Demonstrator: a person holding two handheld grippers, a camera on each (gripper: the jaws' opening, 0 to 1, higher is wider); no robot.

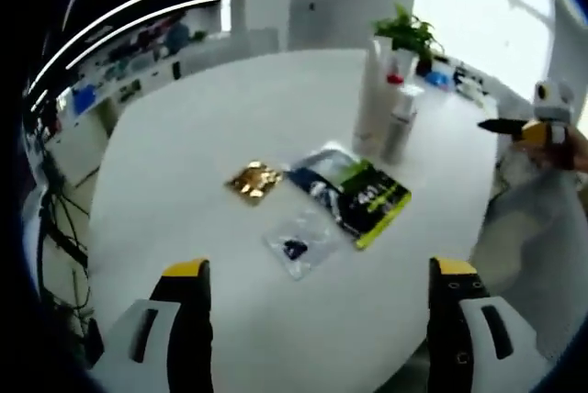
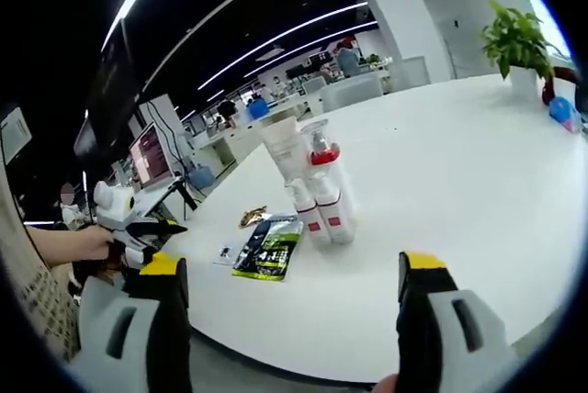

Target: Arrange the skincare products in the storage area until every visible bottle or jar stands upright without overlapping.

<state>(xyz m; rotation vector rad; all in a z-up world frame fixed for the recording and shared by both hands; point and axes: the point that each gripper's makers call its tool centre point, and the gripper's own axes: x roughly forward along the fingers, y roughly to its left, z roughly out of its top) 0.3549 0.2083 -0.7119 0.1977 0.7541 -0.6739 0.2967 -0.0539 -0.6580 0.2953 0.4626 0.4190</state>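
Bottles (image 2: 317, 186) are the thing to sort, and they stand bunched upright on the white table (image 2: 459, 182), well beyond both grippers.

Nearest in the left gripper view, the left gripper (image 1: 320, 269) has its jaws wide apart with nothing between them, hanging over the table edge at about 6 o'clock. Past it lie three flat packets near the middle: a clear pouch (image 1: 299, 241) closest, a dark sachet with green print (image 1: 363, 193) at about 1 o'clock from the pouch, and a gold foil packet (image 1: 254, 180) at about 10 o'clock from it. Further on, at about 1 o'clock, the bottles (image 1: 384, 113) rise as a tight cluster, a red cap showing among pale bodies. A potted plant (image 1: 407, 33) sits behind them near the far rim. At 3 o'clock the right gripper (image 1: 514, 126) enters, held in a hand (image 1: 577, 147).

In the right gripper view, the right gripper (image 2: 289, 269) is likewise spread and empty. The left gripper (image 2: 138, 218) comes in at 9 o'clock, gripped by a hand (image 2: 92, 241).

Both tools seem held back and open because nothing has been picked yet; that is my reading of the pose. The bottles crowd each other so closely that I cannot count them or tell whether any lean on a neighbour, and the sachet's print is too blurred to read.
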